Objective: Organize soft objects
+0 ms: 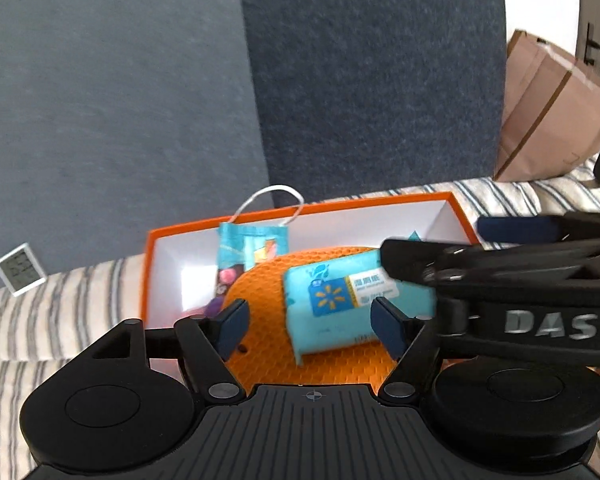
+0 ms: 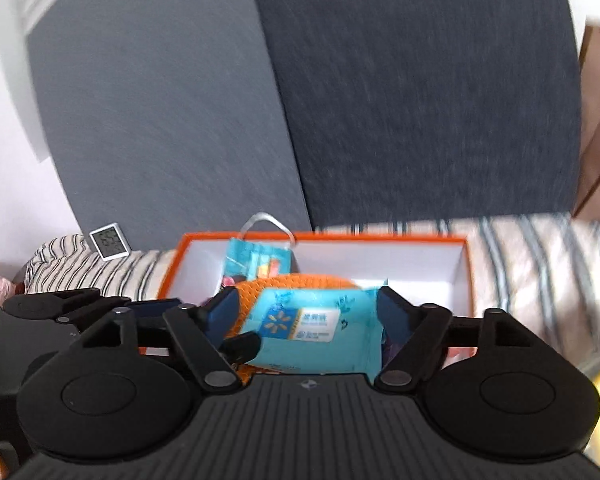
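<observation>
An orange-rimmed box [image 1: 456, 210] with white inner walls sits on a striped bedcover [image 1: 52, 296]. Inside lie an orange mesh cushion [image 1: 260, 292], a small blue gift bag [image 1: 252, 244] standing at the back wall, and a blue wipes pack [image 1: 340, 304] resting on the cushion, its long axis running left to right, label up. The left tool [image 1: 308, 326] and right tool [image 2: 306, 318] both stand wide, pads clear of the pack.
</observation>
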